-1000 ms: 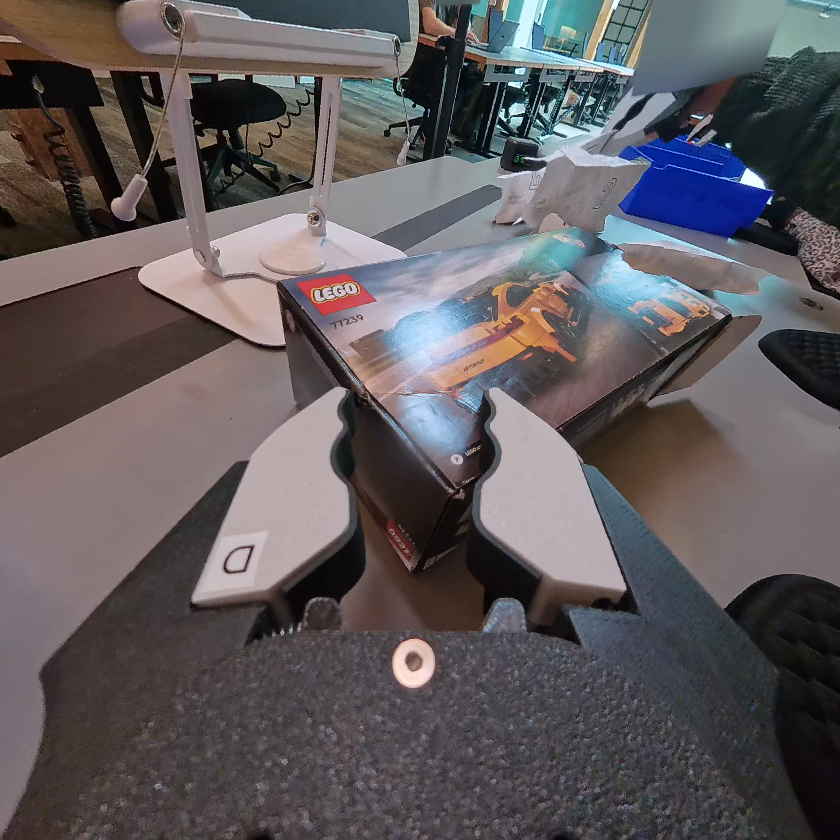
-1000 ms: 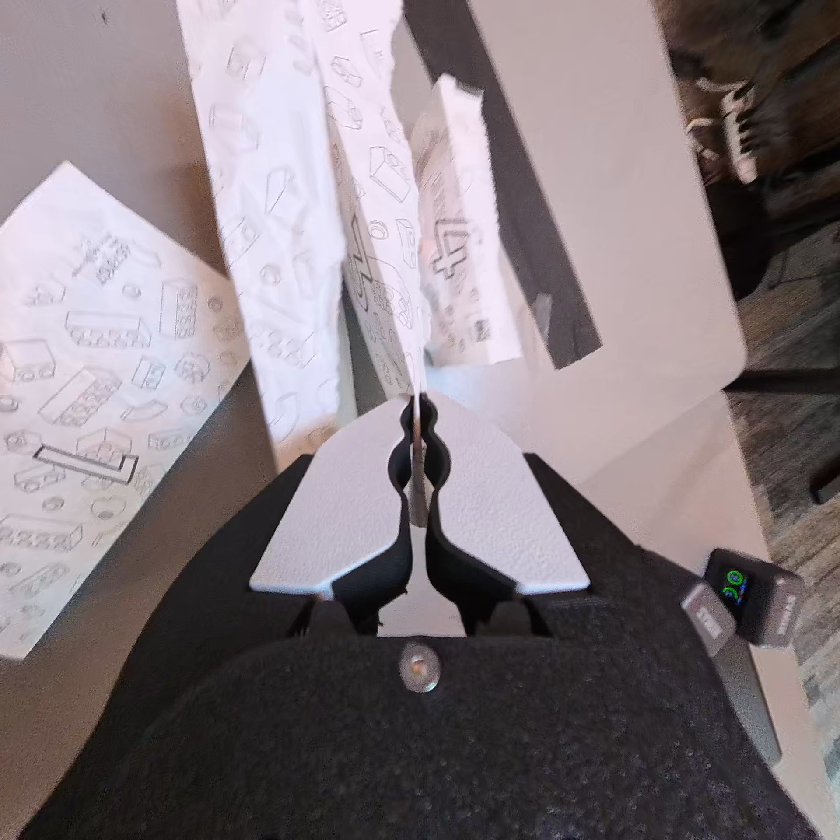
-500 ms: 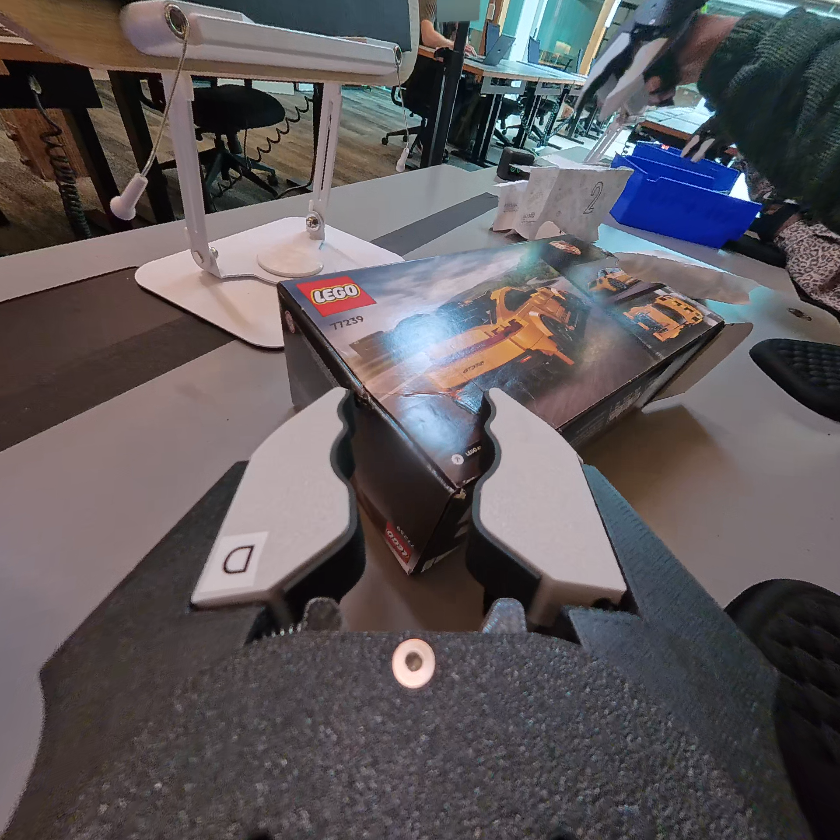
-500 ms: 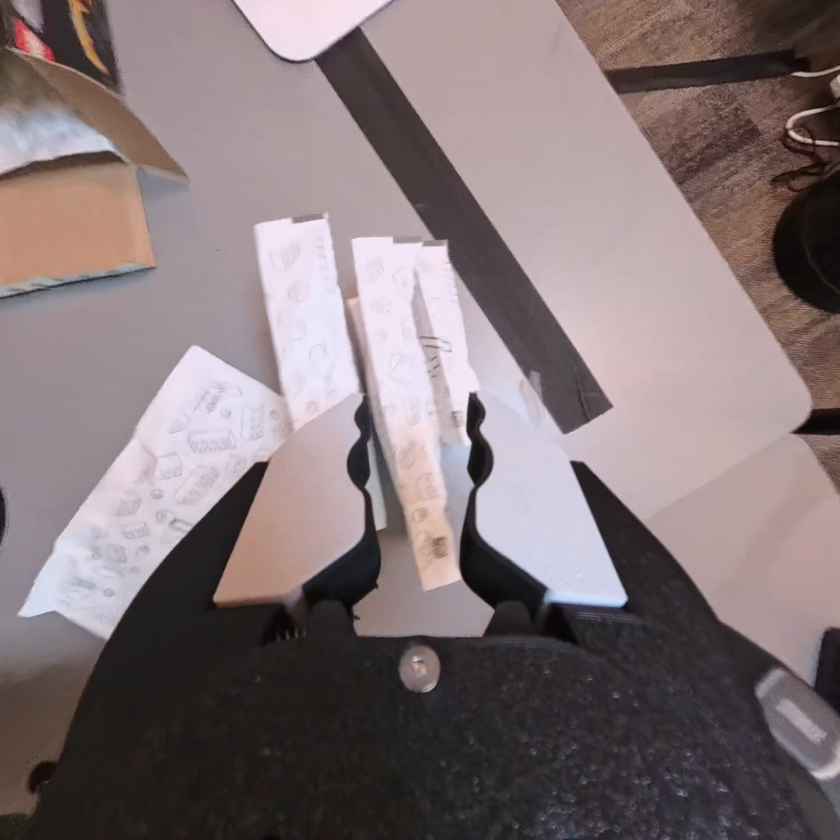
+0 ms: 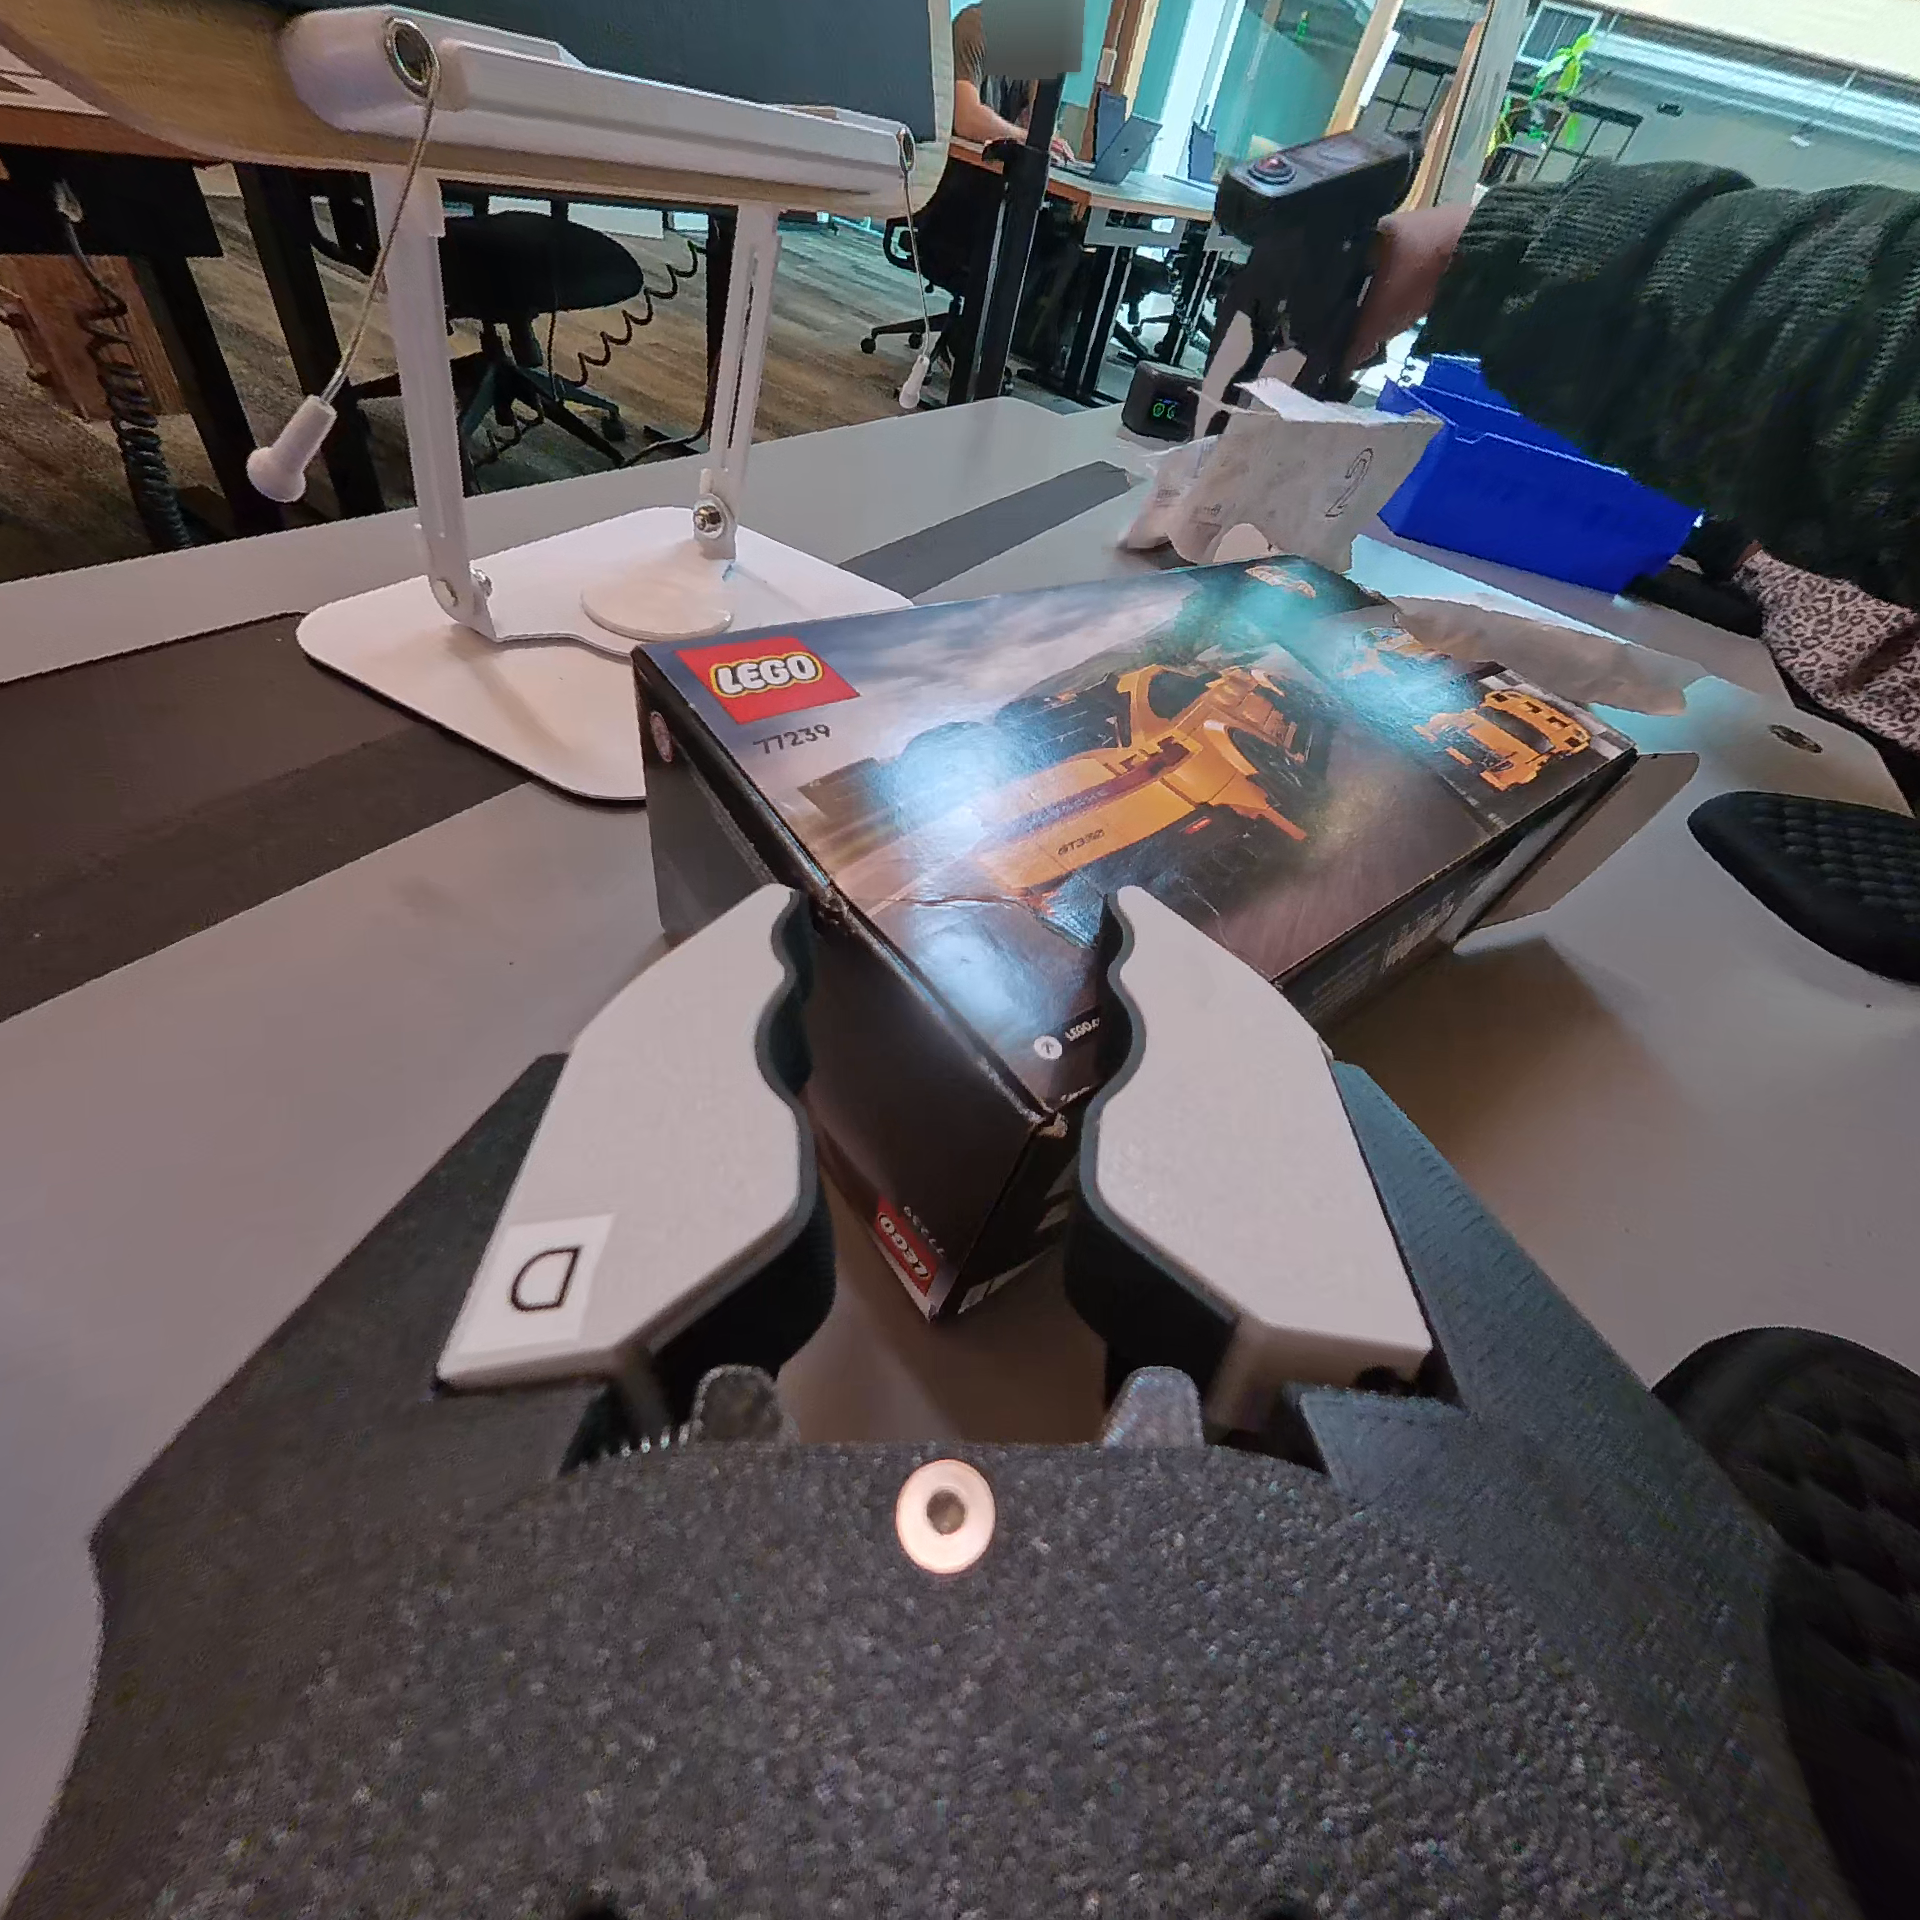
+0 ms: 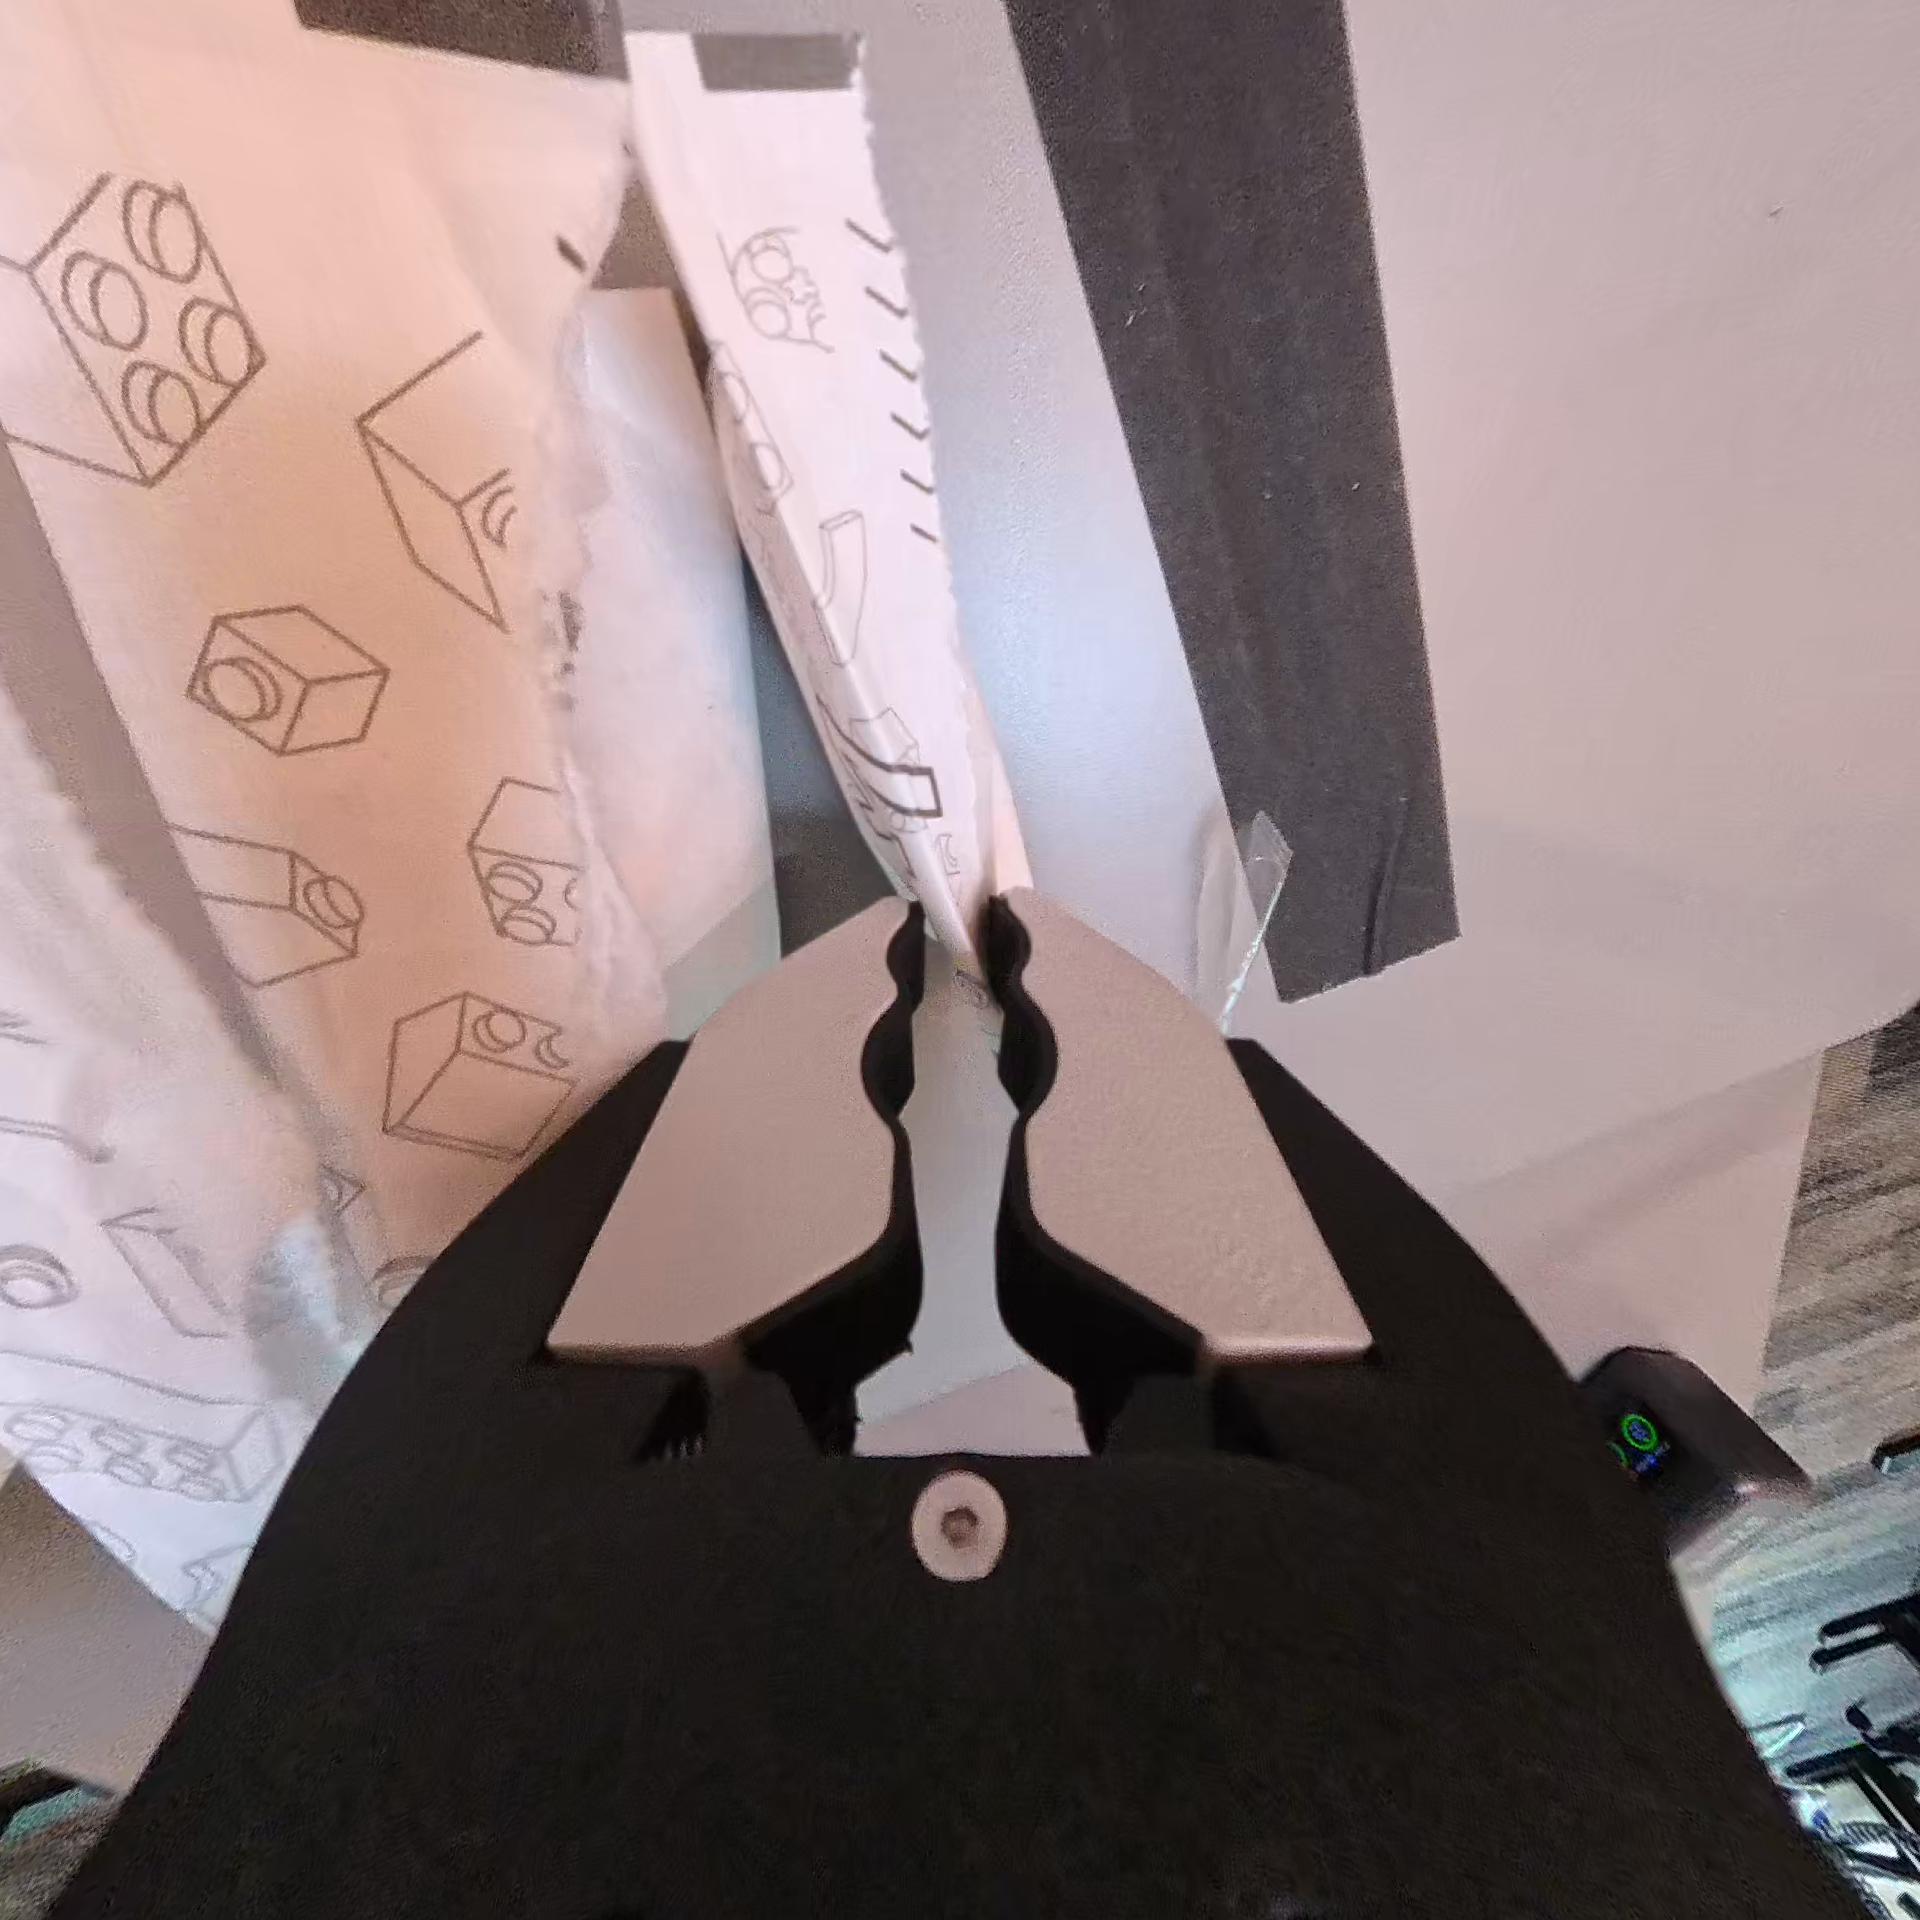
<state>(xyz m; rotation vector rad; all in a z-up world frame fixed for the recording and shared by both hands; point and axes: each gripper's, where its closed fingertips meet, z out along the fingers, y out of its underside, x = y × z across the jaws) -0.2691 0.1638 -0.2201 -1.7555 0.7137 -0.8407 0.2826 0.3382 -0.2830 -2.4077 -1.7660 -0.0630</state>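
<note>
The left gripper (image 5: 951,914) is as it was a second ago: its two grey fingers sit astride the near corner of the dark printed cardboard box with a yellow car on its lid (image 5: 1143,748), one finger against the short end wall and the other over the long edge, clamped on that corner. The box lies flat on the grey table (image 5: 312,1039), just beside the flat base of a white desk stand (image 5: 499,665), with a blue plastic bin (image 5: 1507,509) well beyond it. The change is on the other side. Half a second ago the right gripper (image 6: 953,920) was spread wide above several white paper bags printed with brick outlines; now it is much nearer them and its fingers have drawn almost together, the tips pinching the near edge of one narrow paper bag (image 6: 831,499), which stands edge-on between them. A wider bag of the same printed paper (image 6: 260,623) lies just to its left, and a dark strip across the tabletop (image 6: 1247,468) runs to its right. A small black device with a green display (image 6: 1652,1444) sits near the table's corner.
</note>
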